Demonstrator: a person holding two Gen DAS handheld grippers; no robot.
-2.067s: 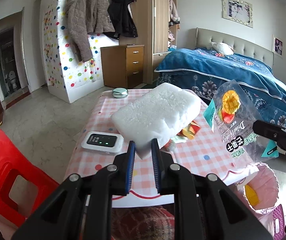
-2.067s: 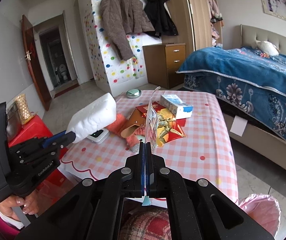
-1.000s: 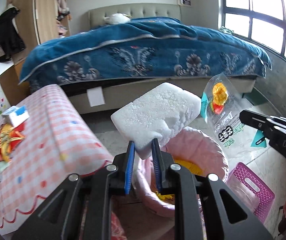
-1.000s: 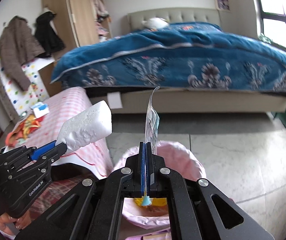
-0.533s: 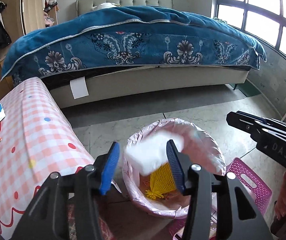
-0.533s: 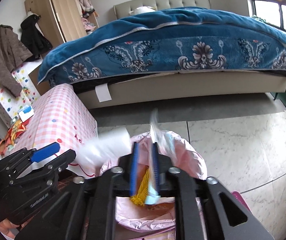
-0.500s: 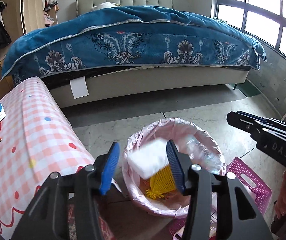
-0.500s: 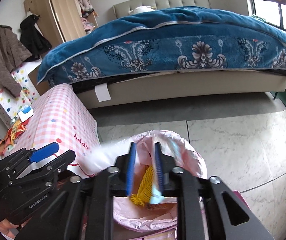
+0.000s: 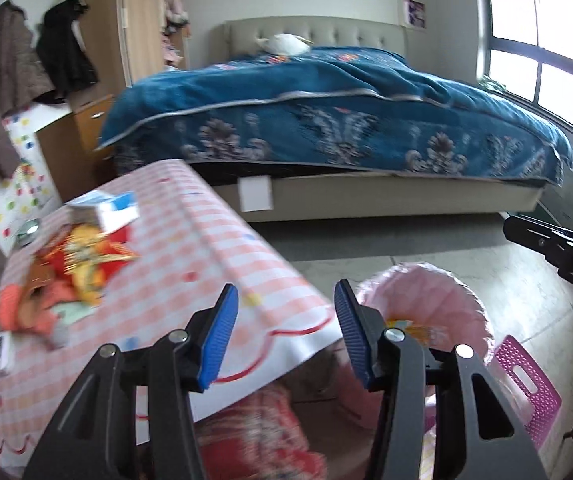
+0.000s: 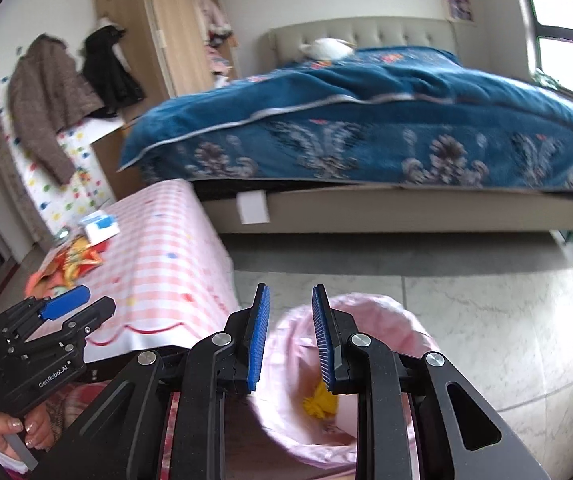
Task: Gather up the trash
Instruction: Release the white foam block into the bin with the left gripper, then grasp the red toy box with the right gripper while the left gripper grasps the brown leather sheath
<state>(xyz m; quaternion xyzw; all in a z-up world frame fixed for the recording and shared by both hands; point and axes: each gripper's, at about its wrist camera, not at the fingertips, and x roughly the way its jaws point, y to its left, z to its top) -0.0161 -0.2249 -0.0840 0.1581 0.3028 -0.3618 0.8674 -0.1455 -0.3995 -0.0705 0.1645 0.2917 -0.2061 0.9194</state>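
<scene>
Two grippers, left gripper and right gripper, both parted, empty, one pink-lined bin

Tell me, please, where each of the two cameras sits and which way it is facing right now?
Left wrist: on the left gripper, tilted down over the checked table edge toward the bed; its own open, empty fingers show, the right gripper at the right edge.
Right wrist: on the right gripper, tilted down over the pink-lined trash bin toward the bed; open fingers show, plus the left gripper and the hand holding it.
Both share the bed, table, wardrobe and bin.
</scene>
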